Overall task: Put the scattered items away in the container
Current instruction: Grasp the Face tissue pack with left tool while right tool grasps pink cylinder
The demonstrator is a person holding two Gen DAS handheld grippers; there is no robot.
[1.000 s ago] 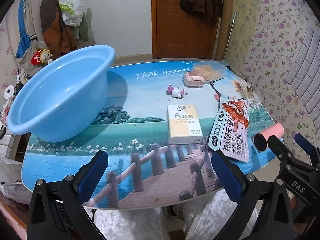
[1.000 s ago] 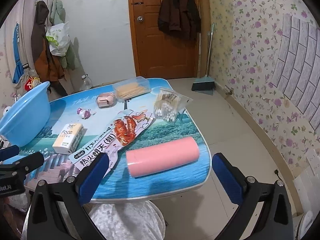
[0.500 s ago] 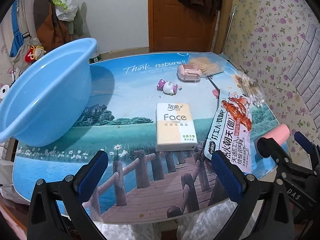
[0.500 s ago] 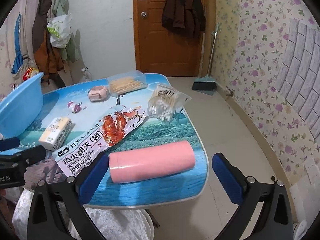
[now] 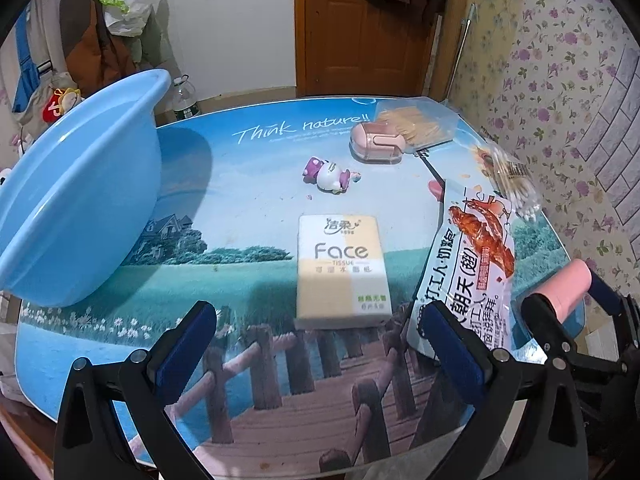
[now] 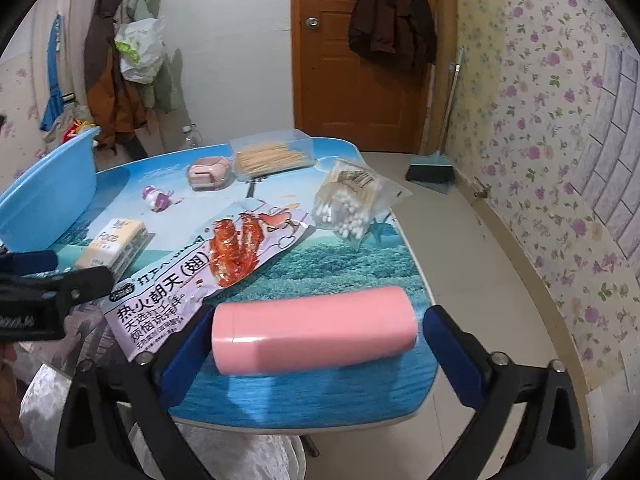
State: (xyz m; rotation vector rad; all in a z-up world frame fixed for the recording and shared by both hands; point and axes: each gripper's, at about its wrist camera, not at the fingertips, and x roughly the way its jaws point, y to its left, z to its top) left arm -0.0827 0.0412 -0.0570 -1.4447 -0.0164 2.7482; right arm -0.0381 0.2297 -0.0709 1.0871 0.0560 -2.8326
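One blue basin (image 5: 76, 208) stands at the left edge of the table (image 5: 248, 168). Six loose items lie on the table.

1. One pink roll (image 6: 314, 330), near right corner. Long axis runs left to right, ends facing the two fingers of the right gripper (image 6: 316, 350). The fingers are spread wide, one off each end; contact with the roll cannot be confirmed.
2. One snack packet (image 6: 224, 264), flat, long axis running from near left to far right. Its near end lies just beside the roll's left end and the right gripper's left finger.
3. One tissue pack (image 5: 342, 270), flat, long axis running near to far, printed face up. It sits between and just beyond the left gripper (image 5: 316, 350), whose fingers are wide apart and hold nothing.
4. One bag of cotton swabs (image 6: 350, 206), far right edge.
5. One small toy figure (image 5: 330, 174), lying on its side, mid-table.
6. One pink case (image 5: 378, 144), far side, touching one clear box of sticks (image 5: 416, 126).
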